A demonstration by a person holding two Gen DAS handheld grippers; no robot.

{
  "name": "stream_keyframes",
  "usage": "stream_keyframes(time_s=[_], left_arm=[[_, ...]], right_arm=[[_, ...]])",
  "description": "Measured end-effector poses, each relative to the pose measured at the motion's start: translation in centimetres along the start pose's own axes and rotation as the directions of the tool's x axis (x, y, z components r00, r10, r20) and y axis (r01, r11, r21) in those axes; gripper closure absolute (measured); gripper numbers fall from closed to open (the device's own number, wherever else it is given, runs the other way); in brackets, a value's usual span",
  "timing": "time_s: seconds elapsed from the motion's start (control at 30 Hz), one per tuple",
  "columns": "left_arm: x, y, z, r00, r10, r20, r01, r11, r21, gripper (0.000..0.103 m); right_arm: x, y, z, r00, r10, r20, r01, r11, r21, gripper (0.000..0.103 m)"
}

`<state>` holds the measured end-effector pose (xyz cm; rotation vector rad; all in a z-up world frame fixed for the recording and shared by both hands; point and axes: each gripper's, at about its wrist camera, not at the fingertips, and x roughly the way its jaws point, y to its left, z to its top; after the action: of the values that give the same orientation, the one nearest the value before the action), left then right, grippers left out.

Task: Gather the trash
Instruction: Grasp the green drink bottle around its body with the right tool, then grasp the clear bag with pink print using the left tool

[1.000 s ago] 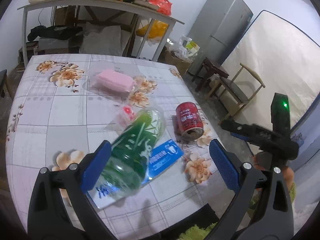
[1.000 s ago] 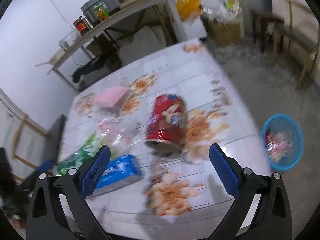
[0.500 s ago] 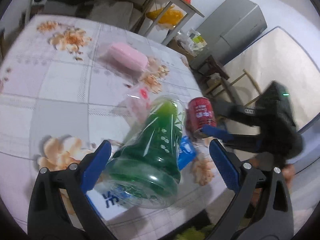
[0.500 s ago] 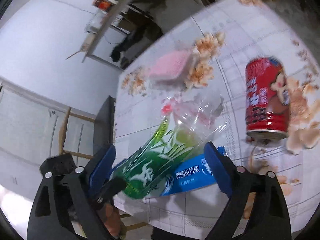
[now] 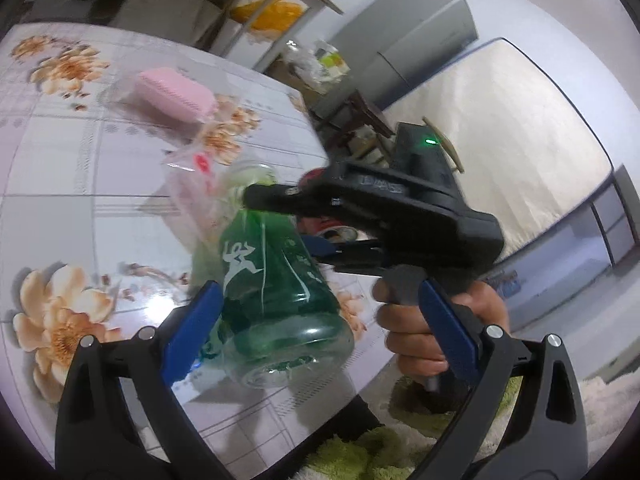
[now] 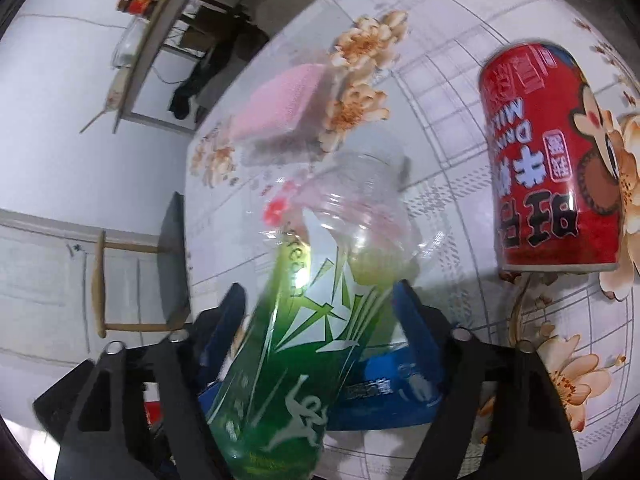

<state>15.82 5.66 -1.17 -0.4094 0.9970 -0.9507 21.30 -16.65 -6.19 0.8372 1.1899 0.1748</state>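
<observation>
Right hand-held gripper [image 6: 318, 324], jaws just closing, straddles green bottle [image 6: 296, 360]

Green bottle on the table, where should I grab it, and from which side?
The green bottle lies on its side on a blue packet, so come from above and pinch the straight labelled body across its width; the clear shoulder tapers.

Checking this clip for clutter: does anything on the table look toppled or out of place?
Yes. The green bottle lies on its side between the right gripper fingers, over a blue packet. The red can has also tipped over, resting on the floral tablecloth.
</observation>
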Motion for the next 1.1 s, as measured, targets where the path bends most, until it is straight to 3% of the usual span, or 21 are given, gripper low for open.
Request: stream_keyframes(time_s=[0.2, 0.37, 0.6, 0.73, 0.9, 0.97, 1.1], left_arm=[[0.1, -0.3, -0.2, 1.0, -0.013, 0.001, 0.013, 1.0, 0.018, 0.009], [-1.1, 1.7, 0.7, 0.999, 0.008, 0.034, -0.006, 0.999, -0.049, 0.009], [0.7, 3.8, 3.0, 0.991, 0.131, 0.01, -0.129, 0.985, -0.111, 0.009], [3.1, 4.2, 3.9, 0.979, 0.203, -0.035, -0.206, 0.972, -0.117, 0.019], [5.5, 5.4, 4.4, 0.962, 0.257, -0.092, -0.27, 0.942, -0.197, 0.025], [6.3, 5.7, 4.5, 0.951, 0.291, -0.101, -0.306, 0.927, -0.215, 0.025], [8.0, 6.3, 5.1, 0.911, 0.389, -0.134, -0.41, 0.883, -0.228, 0.031]], right_arm=[[-0.7, -0.3, 0.0, 1.0, 0.002, 0.02, -0.002, 1.0, -0.01, 0.039], [-2.8, -0.4, -0.1, 0.998, 0.045, 0.048, -0.044, 0.999, -0.031, 0.041], [-6.6, -0.6, -1.1, 0.99, 0.103, 0.101, -0.095, 0.992, -0.079, 0.041], [-9.6, -0.5, -2.4, 0.98, 0.127, 0.153, -0.106, 0.985, -0.136, 0.041], [-15.6, -1.6, -4.4, 0.95, 0.083, 0.302, -0.025, 0.982, -0.189, 0.041], [-18.2, -2.9, -5.1, 0.923, 0.018, 0.385, 0.054, 0.983, -0.175, 0.041], [-20.0, -6.3, -5.8, 0.883, -0.119, 0.453, 0.178, 0.98, -0.09, 0.041]])
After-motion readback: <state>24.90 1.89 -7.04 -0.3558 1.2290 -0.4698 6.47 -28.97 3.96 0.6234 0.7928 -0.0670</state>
